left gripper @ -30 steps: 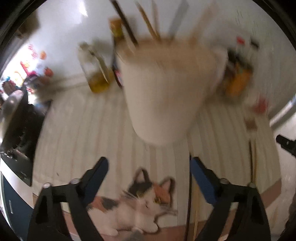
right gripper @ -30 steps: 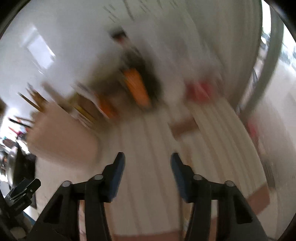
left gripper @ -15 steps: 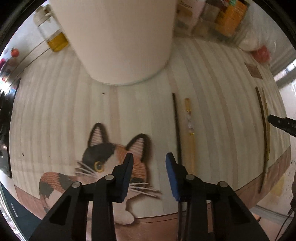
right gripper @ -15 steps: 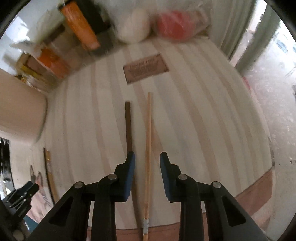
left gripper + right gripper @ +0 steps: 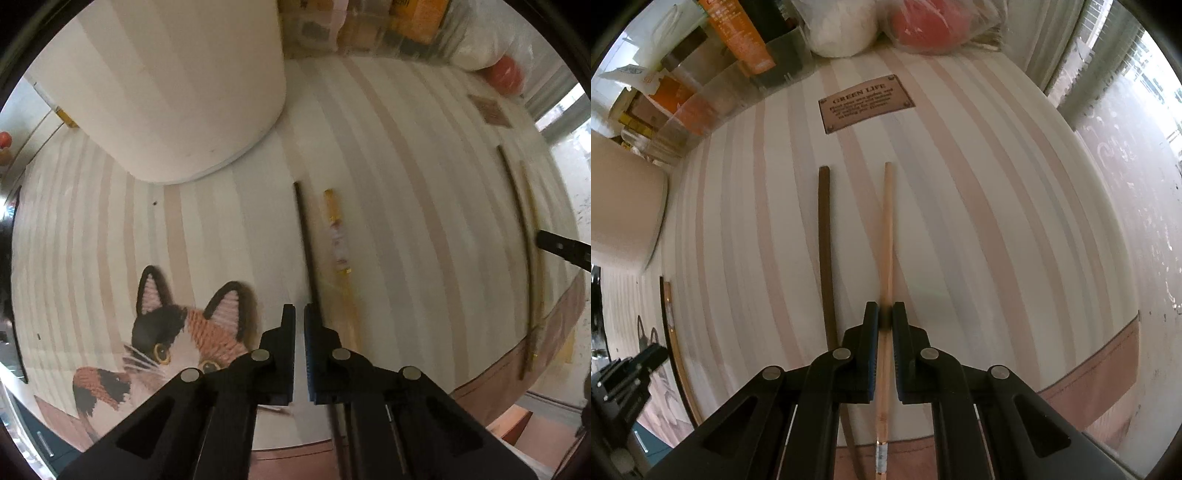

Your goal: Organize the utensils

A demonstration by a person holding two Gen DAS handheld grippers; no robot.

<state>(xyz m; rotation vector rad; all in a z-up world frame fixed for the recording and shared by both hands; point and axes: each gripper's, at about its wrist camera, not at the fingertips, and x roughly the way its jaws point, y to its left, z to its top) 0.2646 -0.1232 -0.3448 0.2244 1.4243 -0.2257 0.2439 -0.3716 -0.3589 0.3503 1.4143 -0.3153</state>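
Nearest in the right wrist view, the right hand-held gripper (image 5: 885, 321) is clenched around the pale wooden chopstick (image 5: 887, 236), which lies flat on the striped cloth-covered counter (image 5: 979, 221). A dark brown wooden chopstick (image 5: 824, 240) lies just beside it, untouched.

The left hand-held gripper (image 5: 299, 325) has its jaws nearly together; whether they pinch the thin black chopstick (image 5: 304, 236) at their right edge I cannot tell through the blur. A yellow patterned chopstick (image 5: 338, 251) lies alongside.

Beyond stands the large cream cylindrical utensil holder (image 5: 184, 85). By my judgement the sorting is at an early stage: four sticks are still on the counter, none yet lifted.
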